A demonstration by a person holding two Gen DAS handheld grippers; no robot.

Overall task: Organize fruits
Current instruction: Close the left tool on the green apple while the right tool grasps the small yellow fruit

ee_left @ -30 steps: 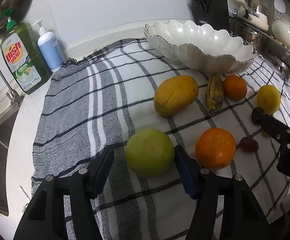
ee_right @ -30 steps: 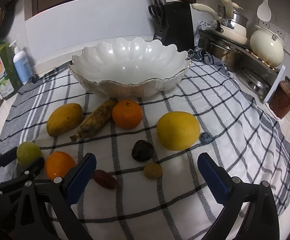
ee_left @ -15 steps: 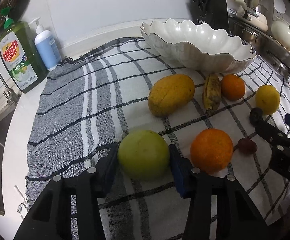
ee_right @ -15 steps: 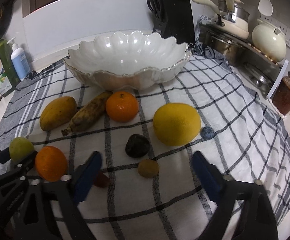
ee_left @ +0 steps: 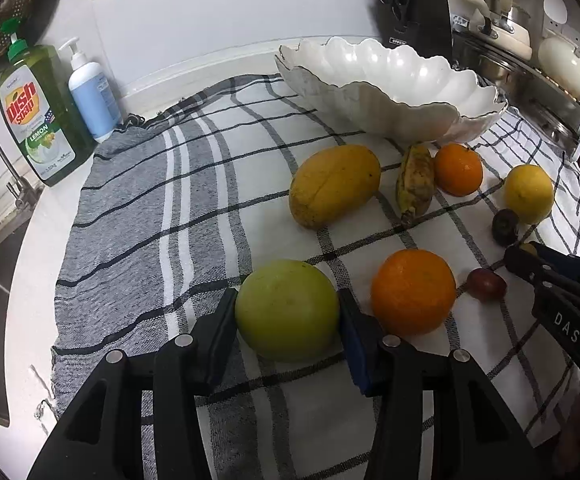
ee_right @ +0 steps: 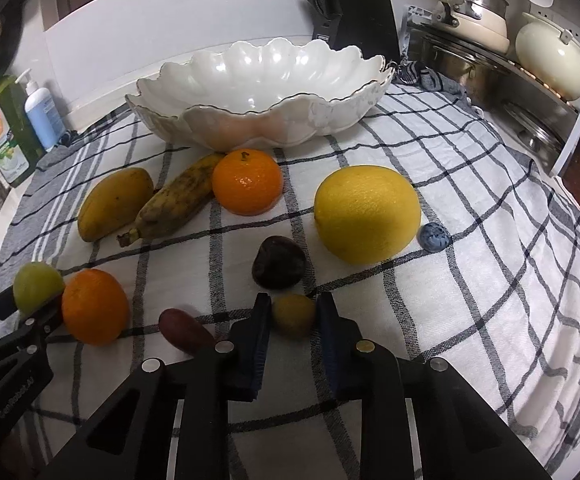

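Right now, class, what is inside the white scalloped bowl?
The white scalloped bowl shows only bare glossy white inside; no fruit is visible in it. Its near wall hides the lowest part of the floor, so that part cannot be checked.

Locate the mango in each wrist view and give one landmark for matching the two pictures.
Left wrist: the mango lies just right of centre, left of the banana.
Right wrist: the mango lies at middle left, again left of the banana.
Shared landmark: the white scalloped bowl behind the fruit.
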